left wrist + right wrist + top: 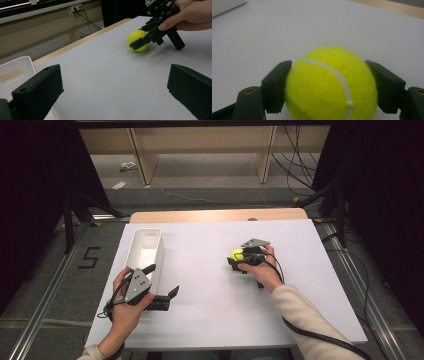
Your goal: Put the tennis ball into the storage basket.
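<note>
The left black plastic tongs (162,285) end in two blocky, flat-faced jaws with small round screw holes near their bases — a grey three-cornered plate dotted with dark screws sits on top, and a black cable loops behind the left hand (125,307). The right black plastic tongs (239,261) carry the same grey plate and a thick black cable trailing past the right hand (262,272) — a cream knitted sleeve (310,325) covers that forearm.

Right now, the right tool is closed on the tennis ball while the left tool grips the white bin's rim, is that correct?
Not quite: the left tool grips nothing; the left gripper view shows it open over bare table, beside the white bin. The right tool is indeed closed on the tennis ball.
</note>
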The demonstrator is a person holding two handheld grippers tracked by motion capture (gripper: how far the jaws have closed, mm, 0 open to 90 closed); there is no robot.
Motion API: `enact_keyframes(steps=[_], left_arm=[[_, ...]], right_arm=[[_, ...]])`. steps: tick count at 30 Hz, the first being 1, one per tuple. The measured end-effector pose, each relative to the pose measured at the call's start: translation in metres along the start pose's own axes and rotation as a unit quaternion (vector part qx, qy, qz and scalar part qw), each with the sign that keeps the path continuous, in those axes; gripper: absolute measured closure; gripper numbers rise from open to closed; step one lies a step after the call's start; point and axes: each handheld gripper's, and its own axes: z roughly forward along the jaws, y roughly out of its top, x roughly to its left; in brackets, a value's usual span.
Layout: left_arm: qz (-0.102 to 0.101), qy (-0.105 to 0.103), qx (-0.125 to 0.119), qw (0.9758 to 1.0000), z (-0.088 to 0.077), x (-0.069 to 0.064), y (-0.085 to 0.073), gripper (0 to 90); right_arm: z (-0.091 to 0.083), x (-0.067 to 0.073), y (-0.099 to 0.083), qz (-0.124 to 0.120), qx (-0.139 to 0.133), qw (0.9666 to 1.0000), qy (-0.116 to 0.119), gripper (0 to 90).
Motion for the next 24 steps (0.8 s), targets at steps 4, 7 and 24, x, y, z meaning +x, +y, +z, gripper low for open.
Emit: enact_keyframes(steps=[4,7,24], left_arm=[[0.000,0.000,0.000,1.0000,0.0000,0.0000,0.0000,0.0],[-0.001,0.000,0.000,1.0000,0.0000,0.0002,-0.0002,0.0],[0.000,0.000,0.000,1.0000,-0.0003,0.0003,0.0000,0.0]], right_arm=[[0.0002,-0.0003,-0.0002,-0.002,-0.002,1.0000,0.001,25.9],[0.0001,-0.0002,-0.0001,-0.002,-0.002,1.0000,0.001,26.1],[-0.0042,0.0017,0.0049,0.006,-0.019,0.9998,0.003,26.3]])
